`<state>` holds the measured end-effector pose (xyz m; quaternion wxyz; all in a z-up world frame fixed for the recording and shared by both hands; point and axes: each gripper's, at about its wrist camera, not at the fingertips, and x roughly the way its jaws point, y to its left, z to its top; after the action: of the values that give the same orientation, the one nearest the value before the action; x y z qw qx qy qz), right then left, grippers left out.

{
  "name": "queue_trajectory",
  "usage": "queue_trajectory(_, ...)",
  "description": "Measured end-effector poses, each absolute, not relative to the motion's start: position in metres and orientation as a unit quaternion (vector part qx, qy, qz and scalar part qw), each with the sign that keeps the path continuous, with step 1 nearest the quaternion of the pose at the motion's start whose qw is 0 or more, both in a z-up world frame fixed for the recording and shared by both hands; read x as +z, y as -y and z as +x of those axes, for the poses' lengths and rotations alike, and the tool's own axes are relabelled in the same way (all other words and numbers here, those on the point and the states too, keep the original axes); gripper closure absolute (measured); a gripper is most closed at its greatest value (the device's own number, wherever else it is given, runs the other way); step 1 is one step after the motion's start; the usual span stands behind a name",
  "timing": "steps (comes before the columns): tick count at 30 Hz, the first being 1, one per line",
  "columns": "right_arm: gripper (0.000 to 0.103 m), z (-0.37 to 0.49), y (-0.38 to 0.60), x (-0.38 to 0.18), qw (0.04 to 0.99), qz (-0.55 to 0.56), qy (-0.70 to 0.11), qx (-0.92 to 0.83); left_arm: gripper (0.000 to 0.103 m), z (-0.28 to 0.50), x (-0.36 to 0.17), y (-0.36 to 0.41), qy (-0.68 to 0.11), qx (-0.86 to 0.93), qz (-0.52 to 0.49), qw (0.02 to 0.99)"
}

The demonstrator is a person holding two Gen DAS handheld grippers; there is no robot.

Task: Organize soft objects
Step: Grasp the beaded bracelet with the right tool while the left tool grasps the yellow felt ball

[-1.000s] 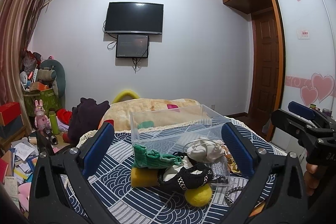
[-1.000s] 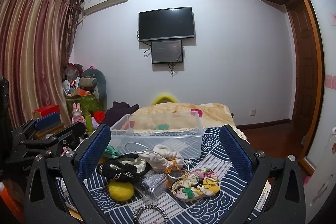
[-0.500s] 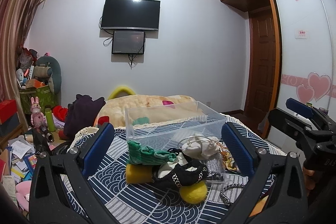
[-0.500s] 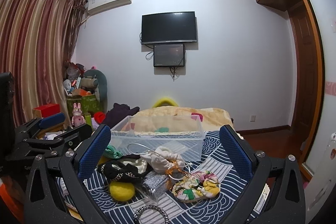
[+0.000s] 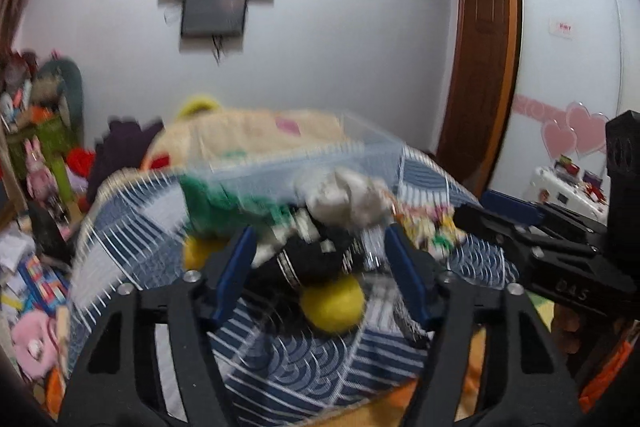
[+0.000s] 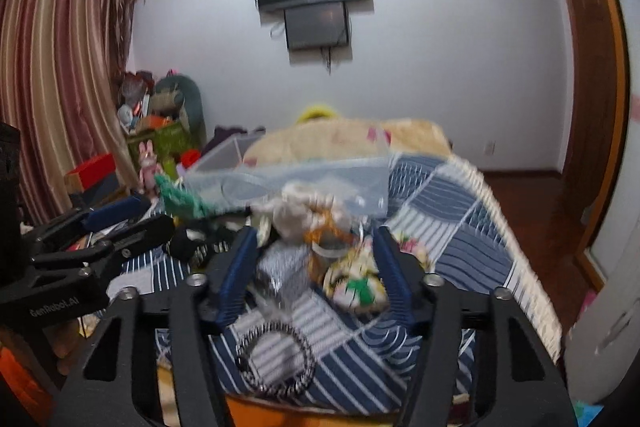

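Observation:
A pile of soft things lies on the blue patterned bedspread [image 5: 304, 359] in front of a clear plastic bin [image 5: 304, 155]. In the left wrist view my left gripper [image 5: 320, 259] is open, its jaws either side of a black fuzzy item [image 5: 316, 255], with a yellow ball [image 5: 332, 303] below, a green knit piece [image 5: 224, 199] and a white cloth pouch [image 5: 344, 199] behind. In the right wrist view my right gripper [image 6: 314, 259] is open around a silver glitter pouch [image 6: 280, 275] and a floral scrunchie [image 6: 356, 287]. Both views are blurred.
A black beaded bracelet [image 6: 276, 359] lies near the bed's front edge. A beige blanket [image 6: 348, 139] lies behind the bin. Cluttered toys and boxes [image 5: 36, 163] stand at the left. A wooden door [image 5: 480, 67] is at the right.
Both grippers have moved forward and down toward the pile. Their jaws have narrowed from wide open. Nothing has been taken hold of.

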<state>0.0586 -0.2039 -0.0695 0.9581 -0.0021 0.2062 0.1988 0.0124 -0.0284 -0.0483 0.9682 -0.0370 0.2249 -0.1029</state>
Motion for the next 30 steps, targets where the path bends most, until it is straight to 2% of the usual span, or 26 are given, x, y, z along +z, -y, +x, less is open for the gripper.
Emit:
queue_trajectory(4,0.064,0.058,0.205,-0.082,0.950,-0.001,-0.236,0.206,0.043,0.021,-0.074,0.031,-0.276,-0.106,-0.046,0.954)
queue_trajectory(10,0.067,0.056,0.203,-0.103,0.937,-0.014,-0.278,0.212,0.043,0.014,-0.081,0.042,-0.277,-0.107,-0.025,0.955)
queue_trajectory(12,0.074,0.058,0.203,-0.108,0.934,-0.015,-0.288,0.211,0.043,0.012,-0.080,0.042,-0.278,-0.105,-0.024,0.955)
queue_trajectory(17,0.080,0.061,0.202,-0.116,0.924,-0.018,-0.308,0.225,0.043,0.006,-0.076,0.026,-0.285,-0.101,-0.048,0.952)
queue_trajectory(20,0.088,0.063,0.195,-0.122,0.917,-0.021,-0.320,0.236,0.043,0.006,-0.081,0.027,-0.299,-0.114,-0.055,0.946)
queue_trajectory(25,0.093,0.063,0.195,-0.124,0.919,-0.022,-0.319,0.231,0.043,0.020,-0.094,0.040,-0.326,-0.116,-0.046,0.937)
queue_trajectory(30,0.096,0.061,0.194,-0.122,0.922,-0.019,-0.310,0.229,0.043,0.036,-0.093,0.041,-0.319,-0.102,-0.066,0.940)
